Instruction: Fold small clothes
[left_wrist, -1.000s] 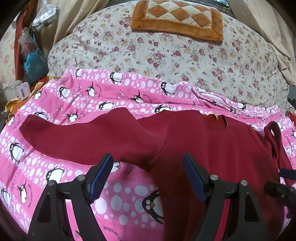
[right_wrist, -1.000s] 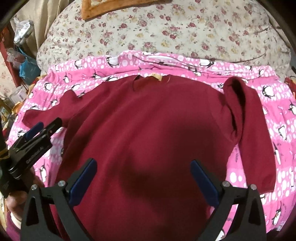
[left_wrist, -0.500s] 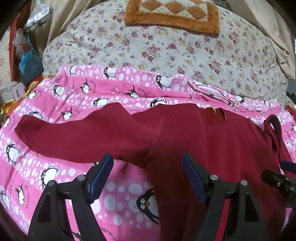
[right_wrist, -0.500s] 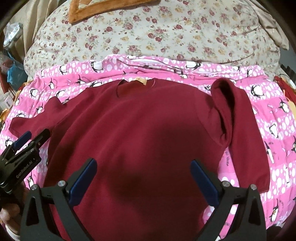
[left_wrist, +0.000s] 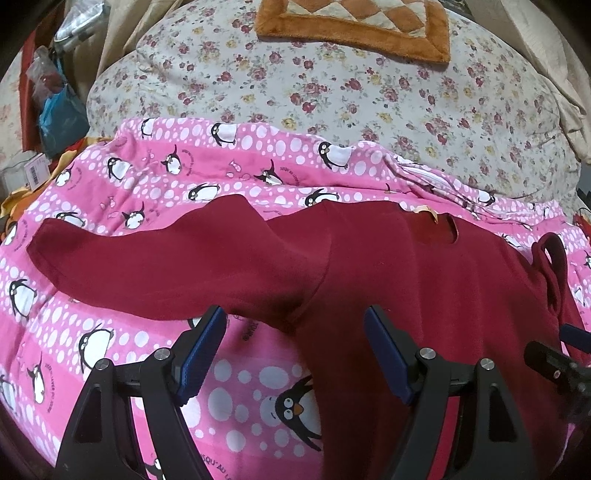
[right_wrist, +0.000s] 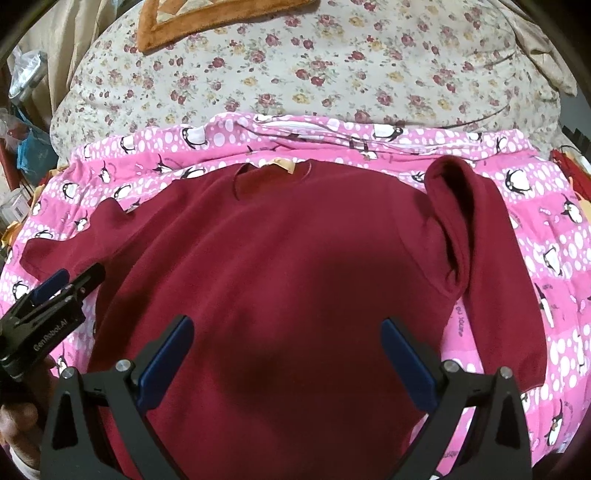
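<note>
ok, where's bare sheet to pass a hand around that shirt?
Free: pink penguin sheet beyond the long sleeve, and below it by the left tongs. Also right of the folded sleeve. Crowded: the red shirt fills the middle.

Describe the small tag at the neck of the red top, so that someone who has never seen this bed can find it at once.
Start from the pink penguin blanket spread over the bed, then find the dark red long-sleeved top lying flat on it. At the far edge of the top, at the round neckline, sits a small tan tag. It is the only pale piece on the plain red cloth.
</note>
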